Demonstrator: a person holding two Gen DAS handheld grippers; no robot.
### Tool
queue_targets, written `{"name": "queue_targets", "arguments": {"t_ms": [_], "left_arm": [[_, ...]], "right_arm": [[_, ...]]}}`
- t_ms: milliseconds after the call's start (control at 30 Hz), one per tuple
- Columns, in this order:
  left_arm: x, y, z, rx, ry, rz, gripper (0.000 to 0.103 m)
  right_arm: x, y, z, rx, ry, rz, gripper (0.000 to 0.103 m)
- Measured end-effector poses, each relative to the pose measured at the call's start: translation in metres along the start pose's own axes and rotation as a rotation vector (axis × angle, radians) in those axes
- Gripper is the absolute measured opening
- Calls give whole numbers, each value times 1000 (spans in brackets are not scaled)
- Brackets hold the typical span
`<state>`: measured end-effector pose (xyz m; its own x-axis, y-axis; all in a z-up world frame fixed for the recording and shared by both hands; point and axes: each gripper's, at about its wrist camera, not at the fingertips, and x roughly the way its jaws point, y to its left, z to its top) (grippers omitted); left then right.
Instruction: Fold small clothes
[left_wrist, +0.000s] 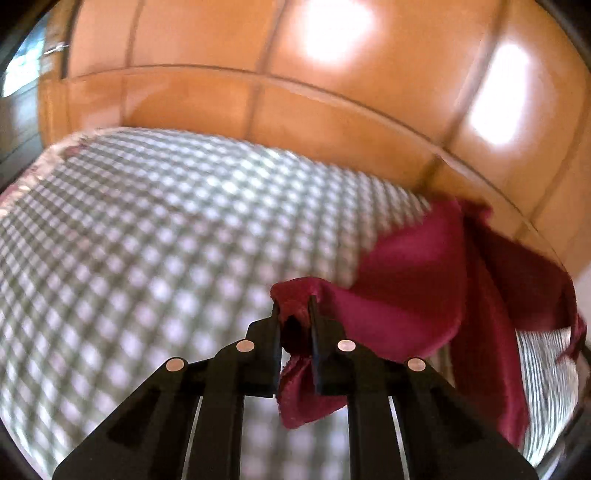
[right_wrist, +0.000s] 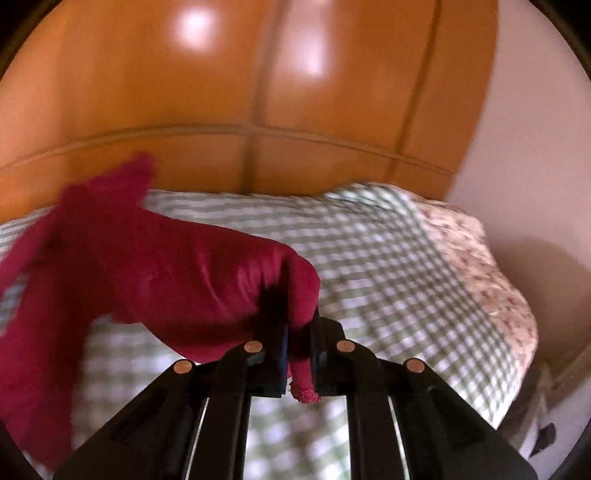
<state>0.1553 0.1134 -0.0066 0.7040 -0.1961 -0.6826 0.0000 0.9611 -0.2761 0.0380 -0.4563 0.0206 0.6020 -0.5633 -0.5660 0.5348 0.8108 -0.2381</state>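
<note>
- Red cloth (left_wrist: 413, 280) pinched by L gripper (left_wrist: 294, 314) & R gripper (right_wrist: 297, 321), both clamped on edges.
- Held above checked bedcover (left_wrist: 147, 240); no fold seen yet, all folding judged left.

You have no readable text, label, brand, number or sign in either wrist view.

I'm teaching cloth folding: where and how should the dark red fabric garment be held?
By two separate edges from above, as now: left gripper and right gripper each pinch a bunched hem, so the dark red fabric garment hangs spread over the green checked bedsheet.
</note>
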Motion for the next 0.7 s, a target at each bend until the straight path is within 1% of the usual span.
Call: {"name": "queue_targets", "arguments": {"t_ms": [33, 67, 100, 133, 167, 200, 233, 267, 300, 333, 400, 433, 467, 500, 567, 667, 700], "left_arm": [[1, 7, 11, -20, -8, 14, 11], [4, 16, 23, -47, -19, 36, 11], [6, 24, 31, -65, -23, 50, 11], [11, 33, 43, -88, -25, 77, 12], [13, 39, 51, -110, -28, 122, 13], [14, 45, 55, -129, -35, 152, 22], [14, 53, 60, -160, -36, 164, 29], [13, 60, 63, -187, -40, 162, 50], [13, 65, 65, -204, -49, 171, 68], [7, 70, 64, -225, -76, 183, 70], [2, 71, 61, -220, -81, 174, 70], [-2, 68, 56, -209, -81, 168, 70], [-4, 65, 53, -196, -82, 159, 70], [-5, 60, 48, -176, -79, 145, 70], [-8, 47, 35, -133, -68, 106, 70], [-12, 24, 13, -79, -29, 6, 70], [-12, 19, 8, -71, -17, -11, 70]], "right_arm": [[10, -3, 1, 5, 9, -28, 8], [29, -11, 6, 19, 33, -67, 8], [37, -21, 9, 34, 54, -78, 9], [50, -28, 12, 63, 93, -66, 17], [57, -34, 12, 93, 115, -47, 34], [59, -36, 13, 120, 121, -27, 41], [57, -41, 12, 145, 114, -11, 49], [51, -41, 10, 157, 107, -1, 54], [43, -39, 6, 174, 107, 41, 55], [35, -32, 6, 183, 117, 80, 55], [16, -18, -6, 217, 162, 277, 54], [7, -9, -12, 225, 187, 368, 52], [0, 5, -22, 235, 237, 506, 47], [-3, 13, -27, 241, 273, 586, 44], [-17, 48, -49, 236, 378, 791, 38], [-34, 94, -74, 235, 497, 980, 37], [-39, 111, -81, 238, 527, 1019, 38]]}}
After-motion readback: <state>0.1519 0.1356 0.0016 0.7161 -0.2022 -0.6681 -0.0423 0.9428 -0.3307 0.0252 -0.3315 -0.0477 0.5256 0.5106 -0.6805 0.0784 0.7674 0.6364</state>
